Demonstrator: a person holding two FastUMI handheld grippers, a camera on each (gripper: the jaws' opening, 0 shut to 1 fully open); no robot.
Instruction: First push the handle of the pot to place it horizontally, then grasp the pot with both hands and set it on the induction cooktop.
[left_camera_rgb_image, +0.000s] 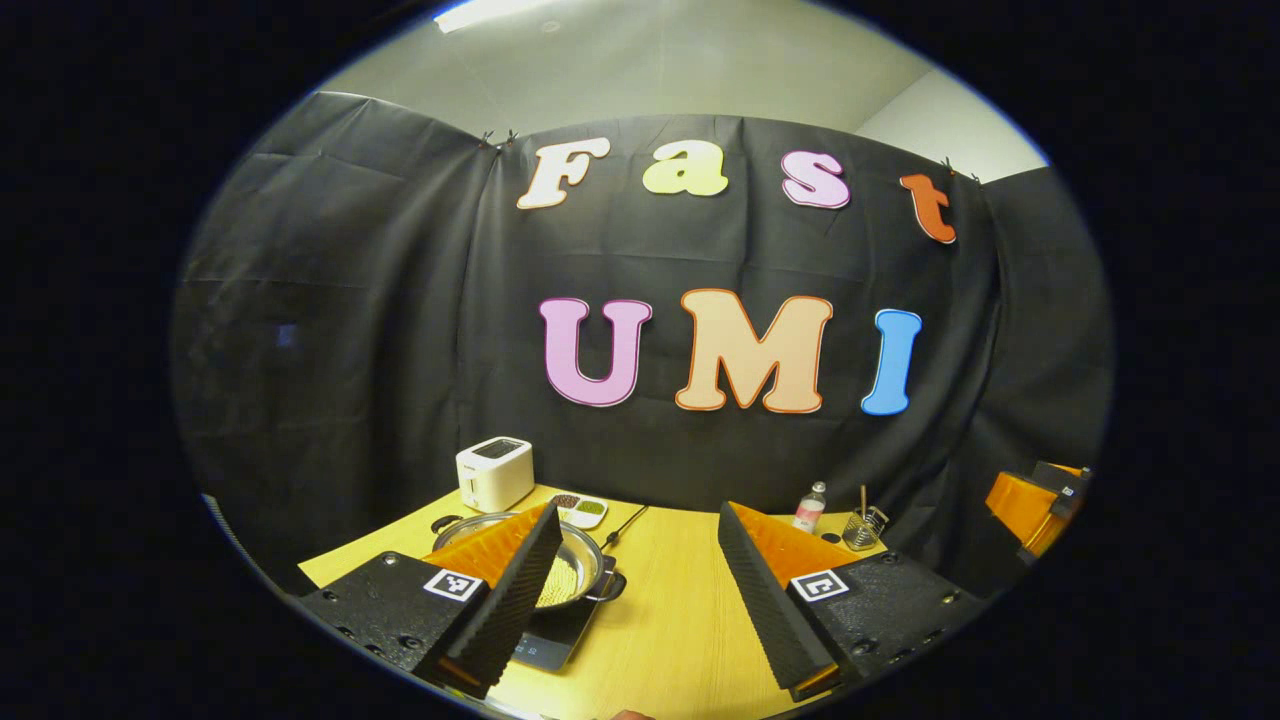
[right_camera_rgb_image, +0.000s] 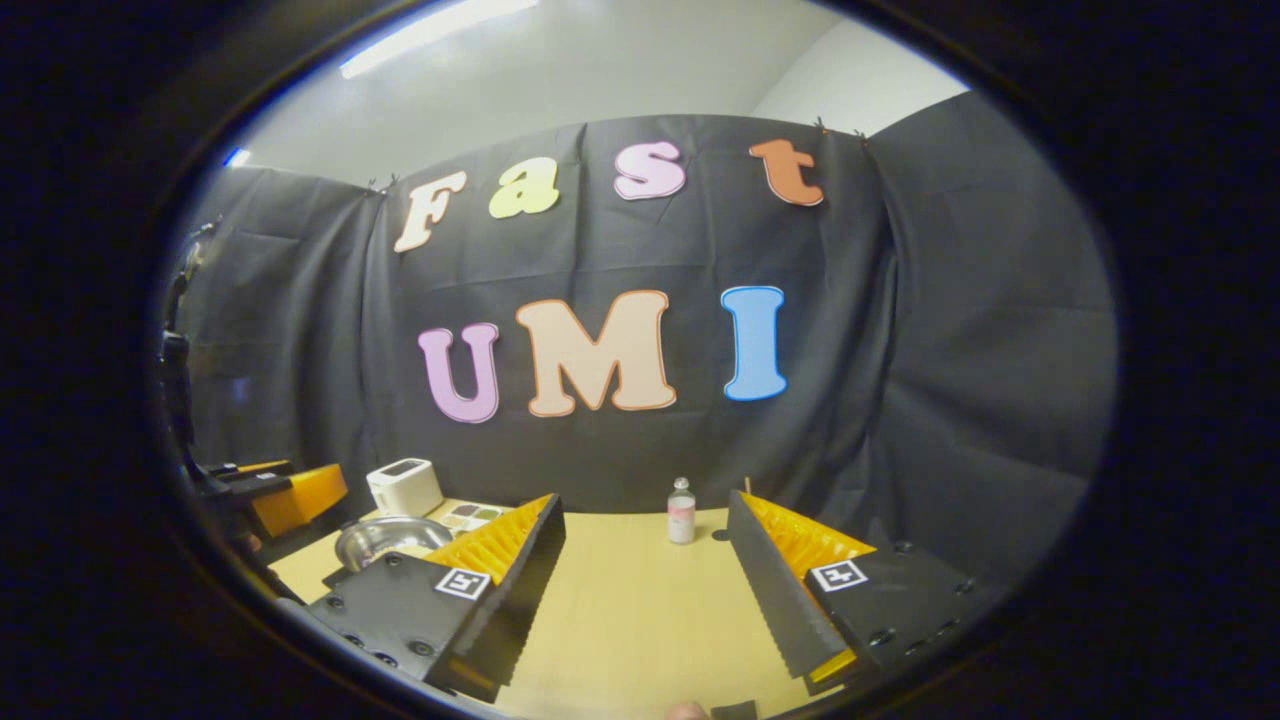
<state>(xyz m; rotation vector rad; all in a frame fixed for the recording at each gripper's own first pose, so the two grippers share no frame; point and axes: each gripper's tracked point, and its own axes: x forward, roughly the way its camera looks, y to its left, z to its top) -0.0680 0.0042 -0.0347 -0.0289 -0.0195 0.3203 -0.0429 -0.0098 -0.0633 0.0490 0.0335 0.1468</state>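
A steel pot (left_camera_rgb_image: 580, 572) with dark side handles stands at the table's left, partly hidden behind my left finger; its near edge overlaps the black induction cooktop (left_camera_rgb_image: 548, 642), and I cannot tell how much of it rests there. My left gripper (left_camera_rgb_image: 638, 520) is held open above the table, to the right of the pot, with nothing between its fingers. In the right gripper view the pot (right_camera_rgb_image: 385, 540) lies far left, and my right gripper (right_camera_rgb_image: 642, 510) is open over bare table, well apart from the pot. The left gripper (right_camera_rgb_image: 285, 495) shows at that view's left edge.
A white toaster (left_camera_rgb_image: 494, 472) and a small divided dish (left_camera_rgb_image: 580, 510) stand behind the pot. A black cable (left_camera_rgb_image: 625, 525) runs toward the back wall. A small bottle (left_camera_rgb_image: 810, 508) and a wire holder (left_camera_rgb_image: 862, 528) stand at the back right. The wooden table (left_camera_rgb_image: 670, 620) has free room in its middle.
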